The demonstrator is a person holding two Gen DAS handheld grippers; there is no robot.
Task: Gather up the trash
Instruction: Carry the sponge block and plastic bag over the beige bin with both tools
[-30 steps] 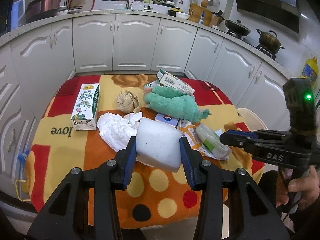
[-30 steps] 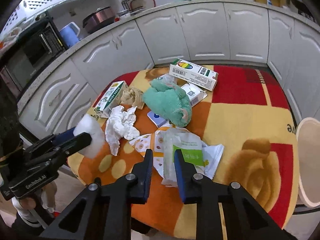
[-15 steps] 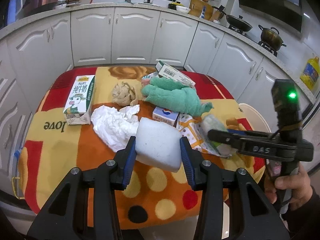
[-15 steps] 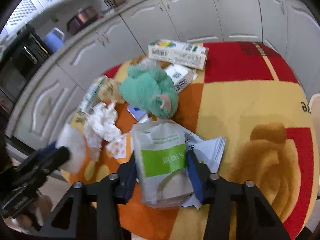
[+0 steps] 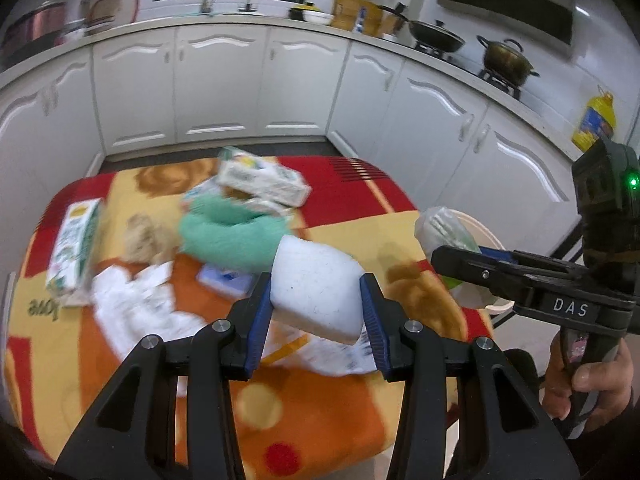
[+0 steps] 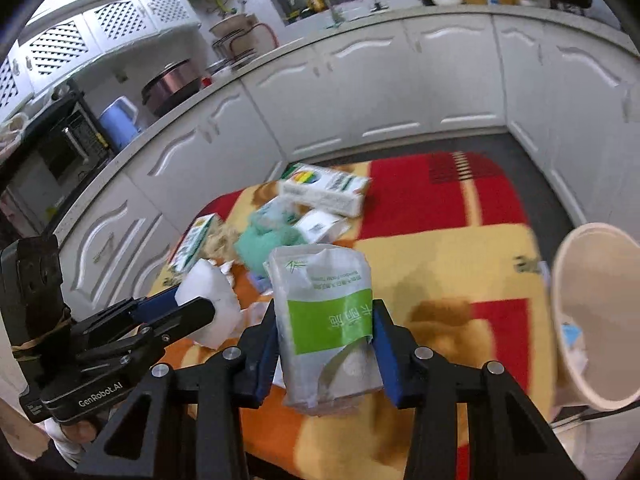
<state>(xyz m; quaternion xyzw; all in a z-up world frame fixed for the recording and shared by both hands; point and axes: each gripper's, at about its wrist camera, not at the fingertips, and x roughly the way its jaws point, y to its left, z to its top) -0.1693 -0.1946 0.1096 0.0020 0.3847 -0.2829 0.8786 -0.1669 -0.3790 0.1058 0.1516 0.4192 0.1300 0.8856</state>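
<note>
Both grippers loaded, bin at right.
Left gripper [image 5: 316,312] clamped the white foam block [image 5: 318,290]; right gripper [image 6: 326,350] pinched a limp tissue wrapper [image 6: 326,320] above the table [image 6: 440,248]. The wrapper could slip free short of the bin [image 6: 596,312], being slick and flimsy.

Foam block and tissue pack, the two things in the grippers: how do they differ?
The foam block is plain white and solid; the tissue pack is a crinkled clear wrapper with a green band. The block sits in the left gripper, the pack upright in the right gripper. Both are clamped and lifted off the table.
</note>
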